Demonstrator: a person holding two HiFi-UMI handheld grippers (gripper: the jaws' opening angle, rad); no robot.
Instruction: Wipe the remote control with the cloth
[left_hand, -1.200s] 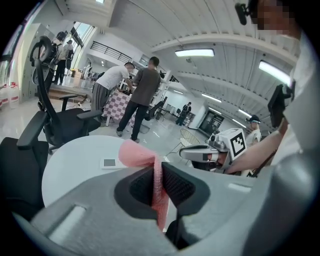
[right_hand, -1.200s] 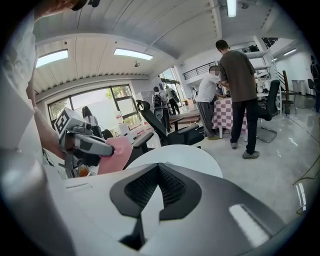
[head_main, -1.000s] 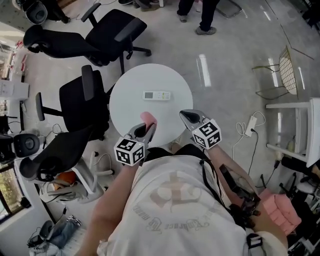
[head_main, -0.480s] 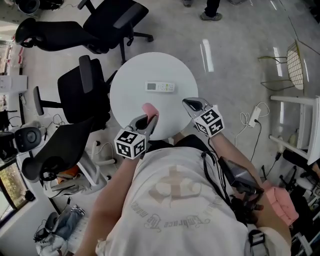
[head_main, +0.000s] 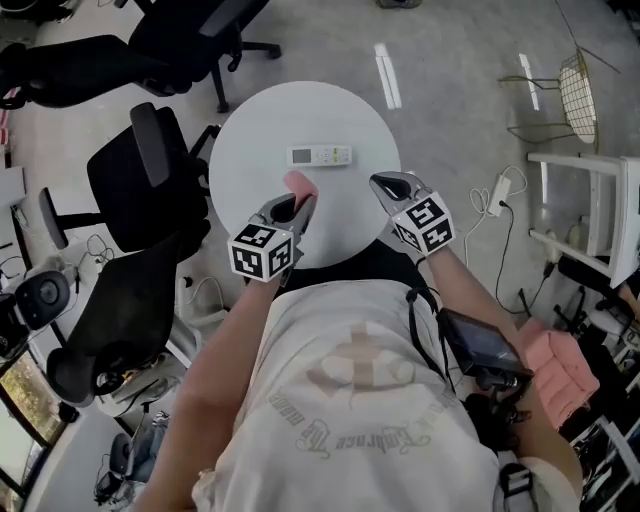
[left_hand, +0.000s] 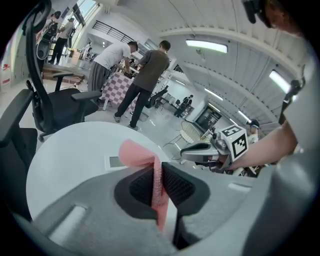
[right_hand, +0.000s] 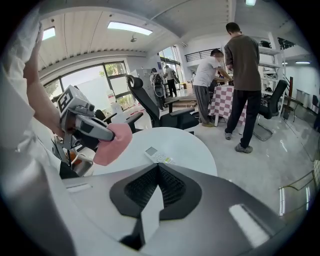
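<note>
The remote control (head_main: 320, 156) lies flat near the middle of the round white table (head_main: 250, 140), with its long axis running left to right across my view. Nothing touches it. The pink cloth (head_main: 300, 186) is between it and me. It is clamped in the jaws of my left gripper (head_main: 291, 208), and a loose fold stands above the tips. My right gripper (head_main: 392, 187) has its jaws closed together on nothing, over the table's near right part. Of the 2, I judge the left is nearer. The remote lies ahead and slightly to its right, so the cloth must go forward and down.
</note>
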